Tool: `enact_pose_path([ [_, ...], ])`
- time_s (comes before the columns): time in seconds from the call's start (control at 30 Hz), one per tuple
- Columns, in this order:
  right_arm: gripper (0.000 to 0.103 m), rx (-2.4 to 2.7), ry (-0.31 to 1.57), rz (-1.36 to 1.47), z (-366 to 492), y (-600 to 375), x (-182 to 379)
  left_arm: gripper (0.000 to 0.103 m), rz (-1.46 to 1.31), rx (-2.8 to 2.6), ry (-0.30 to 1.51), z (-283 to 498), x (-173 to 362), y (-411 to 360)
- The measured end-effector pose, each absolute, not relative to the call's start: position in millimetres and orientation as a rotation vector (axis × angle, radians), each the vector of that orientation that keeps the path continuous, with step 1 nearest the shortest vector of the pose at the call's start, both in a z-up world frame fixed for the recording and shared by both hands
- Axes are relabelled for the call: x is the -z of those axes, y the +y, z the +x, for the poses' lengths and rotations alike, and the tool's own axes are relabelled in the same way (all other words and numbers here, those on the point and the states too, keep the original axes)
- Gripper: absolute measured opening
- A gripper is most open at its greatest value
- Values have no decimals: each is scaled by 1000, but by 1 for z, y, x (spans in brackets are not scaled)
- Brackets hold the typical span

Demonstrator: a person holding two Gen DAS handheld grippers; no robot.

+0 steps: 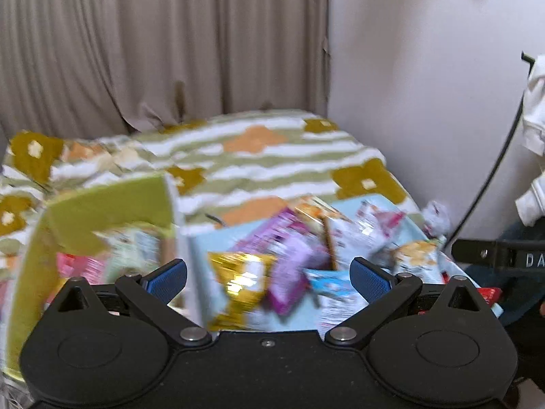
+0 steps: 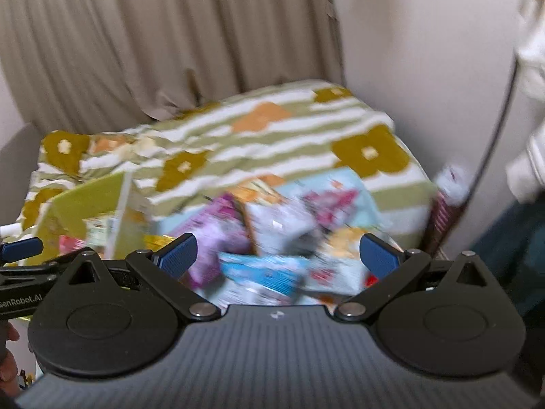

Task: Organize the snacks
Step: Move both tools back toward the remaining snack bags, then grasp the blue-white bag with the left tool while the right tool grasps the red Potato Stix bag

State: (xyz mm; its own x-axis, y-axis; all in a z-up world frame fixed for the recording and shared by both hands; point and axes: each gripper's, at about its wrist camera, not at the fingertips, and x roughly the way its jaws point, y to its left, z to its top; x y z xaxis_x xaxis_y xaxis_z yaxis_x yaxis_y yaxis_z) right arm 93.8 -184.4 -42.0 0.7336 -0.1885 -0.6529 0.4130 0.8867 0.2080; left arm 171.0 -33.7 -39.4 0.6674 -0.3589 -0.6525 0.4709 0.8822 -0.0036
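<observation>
A loose heap of snack packets lies on a light blue tray [image 1: 385,204] on the bed. In it are a gold foil packet [image 1: 240,281], a purple packet [image 1: 289,255] and a blue-and-white packet [image 1: 328,283]. A green box [image 1: 102,211] at the left holds a few packets. My left gripper [image 1: 269,274] stands open above the gold packet, with nothing between its fingers. The right wrist view shows the same heap, blurred: purple packet [image 2: 218,238], blue packet [image 2: 262,271], green box [image 2: 85,204]. My right gripper [image 2: 277,257] is open and empty over the pile.
A flower-and-stripe blanket [image 1: 265,160] covers the bed. A beige curtain [image 1: 153,44] hangs behind it, a white wall [image 1: 425,85] at the right. A black cable [image 1: 494,170] runs down the wall. A white sleeve [image 1: 534,129] shows at the right edge.
</observation>
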Motion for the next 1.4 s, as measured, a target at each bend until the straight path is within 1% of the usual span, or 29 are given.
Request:
enact_pose_path([
  [0.2,103,405,767,436,75,-235,78,103,203,508,771,175,74,-88],
  [0.4,103,436,863,476,70,-262,112,103,264,520,853,184,118,-123],
  [0.63,103,427,926,553,73,-275,149,101,314,502,910,194,159,-143],
  [0.8,103,410,951,581,82,-276,166,95,329,495,936,200,177,-151],
  [0.97,103,407,956,602,89,-278,177,94,358,491,948,204,192,-159],
  [1.03,103,408,957,603,92,-279,179,87,385,491,948,204,196,-161],
  [1.17,102,409,953,606,96,-280,181,69,402,516,931,197,196,-162],
  [1.27,100,408,954,604,98,-280,184,66,428,516,916,191,195,-163],
  [1.4,96,401,954,587,100,-281,184,65,422,516,918,180,193,-161],
])
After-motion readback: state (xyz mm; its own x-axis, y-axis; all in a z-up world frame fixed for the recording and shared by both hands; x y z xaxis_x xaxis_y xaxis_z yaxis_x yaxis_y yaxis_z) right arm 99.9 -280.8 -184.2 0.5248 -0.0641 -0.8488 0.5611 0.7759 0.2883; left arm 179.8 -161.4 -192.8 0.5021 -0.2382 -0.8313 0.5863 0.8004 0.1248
